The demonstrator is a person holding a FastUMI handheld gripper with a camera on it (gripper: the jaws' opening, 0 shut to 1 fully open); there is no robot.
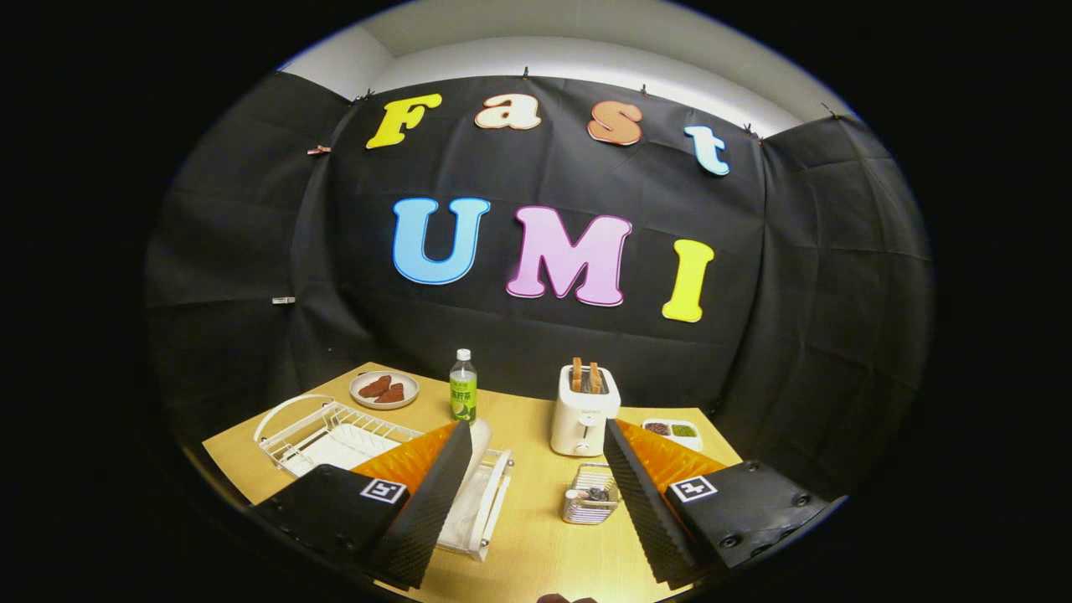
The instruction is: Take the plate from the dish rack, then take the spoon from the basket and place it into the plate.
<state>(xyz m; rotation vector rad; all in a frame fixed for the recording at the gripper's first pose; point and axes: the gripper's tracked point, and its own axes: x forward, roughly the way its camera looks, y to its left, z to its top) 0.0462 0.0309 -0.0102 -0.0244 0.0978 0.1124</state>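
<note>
A white wire dish rack (335,431) stands on the wooden table, partly behind my left finger. A white plate (480,456) stands on edge at the rack's right end, just past that finger's inner side. Between the fingers and a little ahead sits a small wire basket (590,507), close to the right finger. The spoon (584,494) inside it shows as small ends I cannot make out well. My gripper (536,429) is open above the table's near side, its fingers wide apart and holding nothing.
A white toaster (584,410) with two slices of toast stands beyond the basket. A green bottle (463,387) and a round plate of brown food (383,389) sit behind the rack. A small white dish (670,430) with dark fillings lies behind the right finger.
</note>
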